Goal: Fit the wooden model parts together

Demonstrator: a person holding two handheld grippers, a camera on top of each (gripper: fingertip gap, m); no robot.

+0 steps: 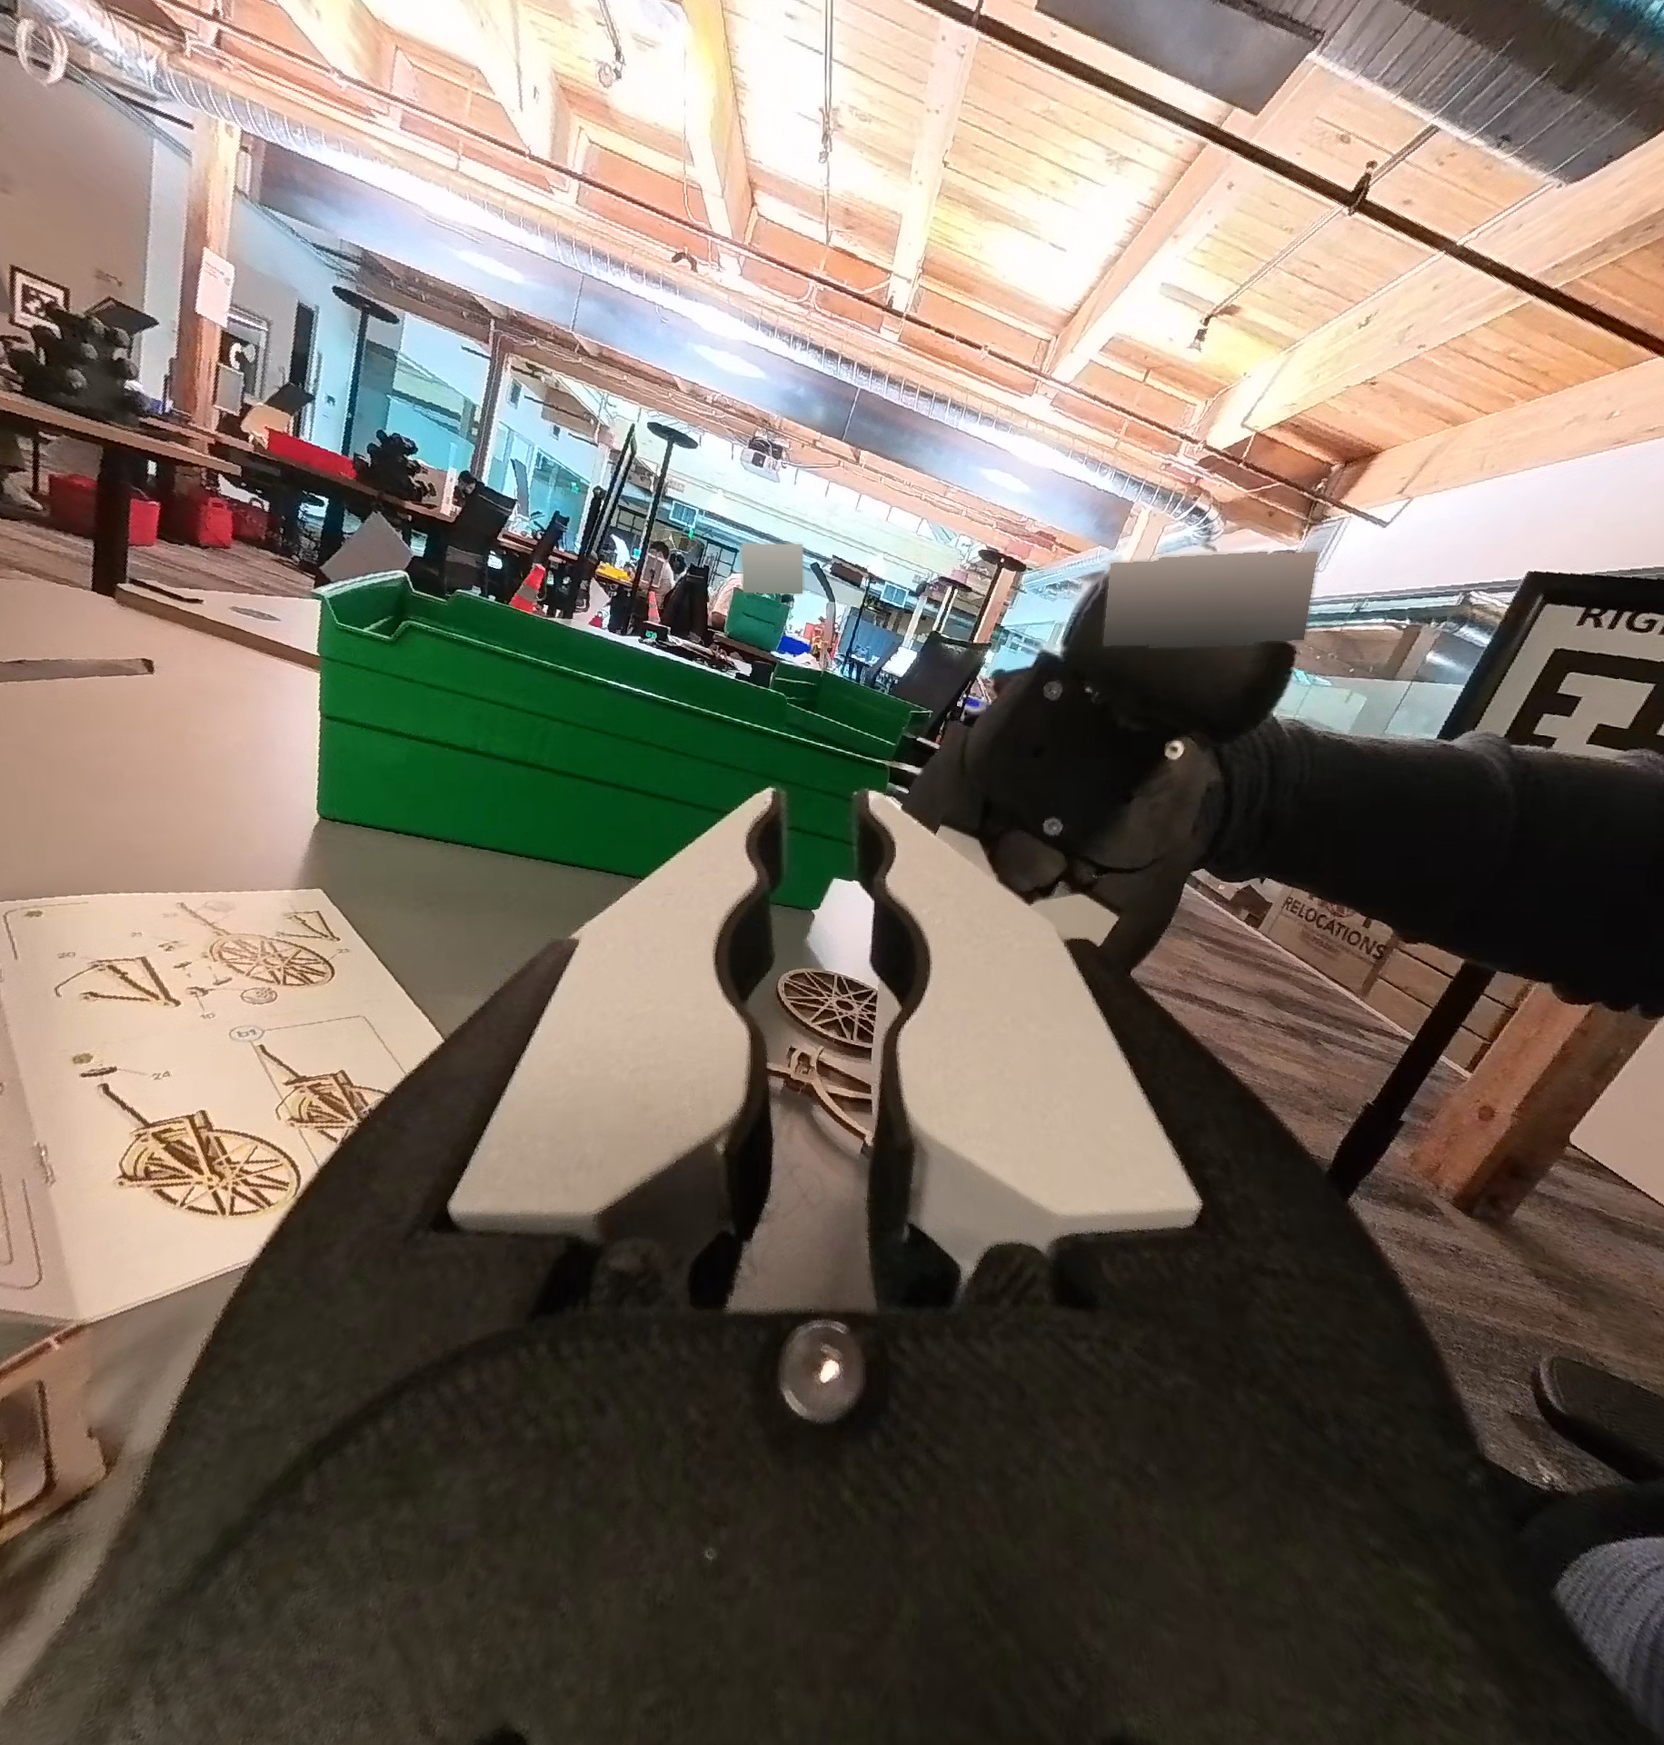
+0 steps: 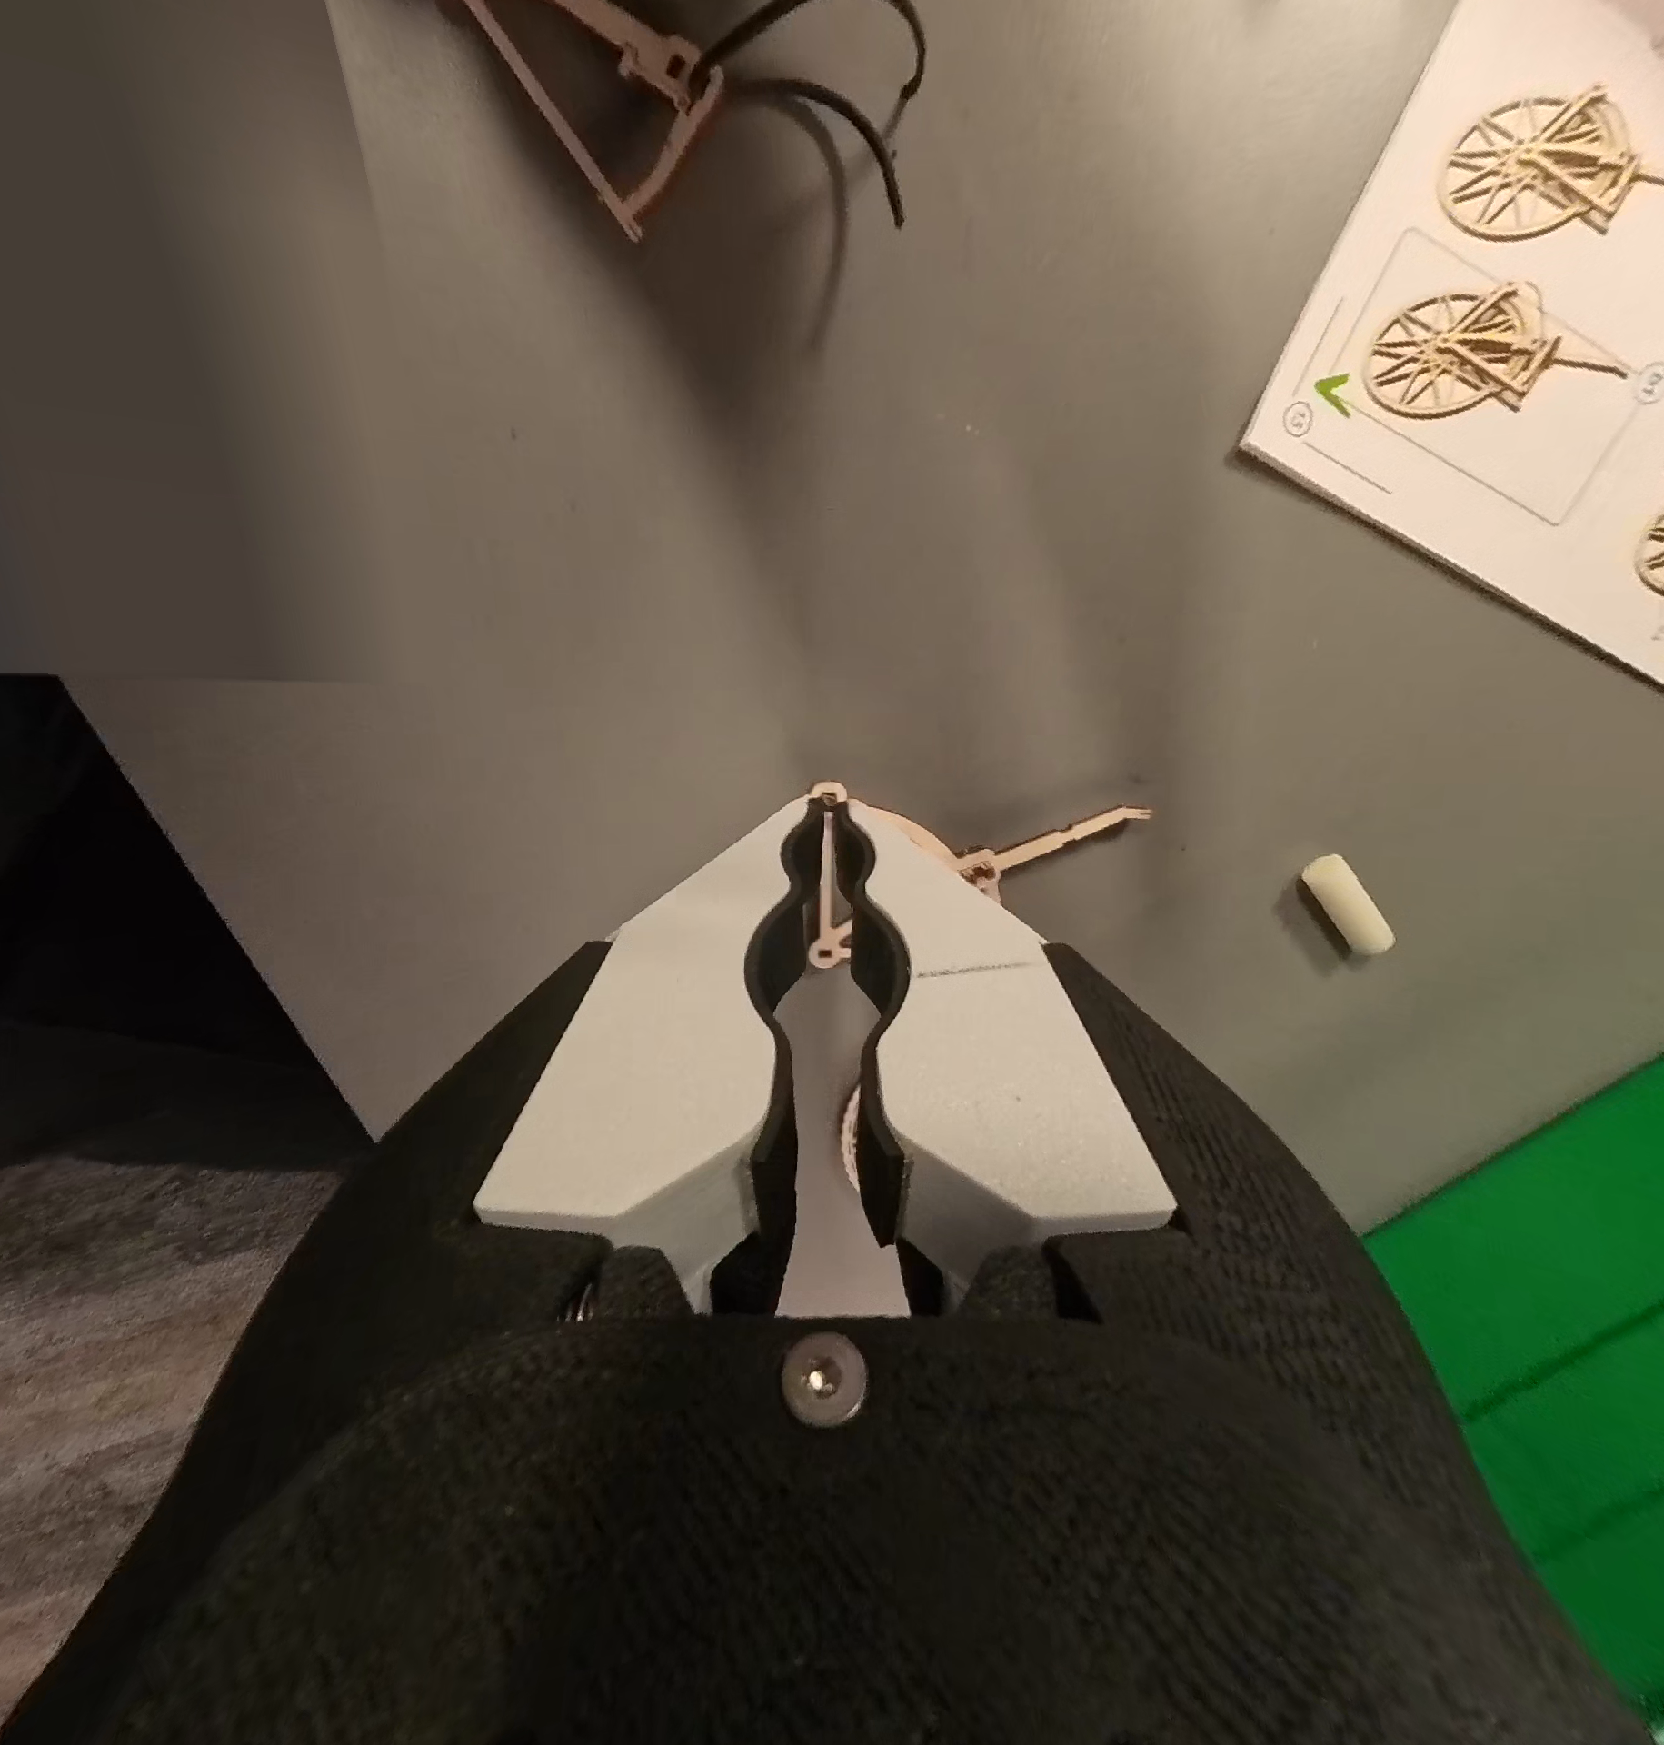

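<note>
My left gripper (image 1: 816,807) hovers low over the grey table (image 1: 195,755), jaws a narrow gap apart with nothing between the pads. Through the gap I see a small wooden spoked wheel (image 1: 828,1006) and a curved wooden frame piece (image 1: 823,1086) on the table. My right gripper (image 2: 828,803) is shut on a thin flat wooden part (image 2: 826,888), held edge-on, its ringed end poking past the tips. Just behind its fingers lies a wooden assembly with a thin rod (image 2: 1064,843). The right gripper's black body (image 1: 1073,755), in a black-gloved hand, is to the right of my left fingers.
Stacked green bins (image 1: 563,746) stand behind the work spot and also show in the right wrist view (image 2: 1564,1369). An instruction booklet (image 1: 176,1067) (image 2: 1489,312) lies open. A wooden frame with black cords (image 2: 639,132), a small white cylinder (image 2: 1345,902), and a wooden parts sheet (image 1: 16,1445) are nearby. The grippers' ends are close to 15 cm from one another.
</note>
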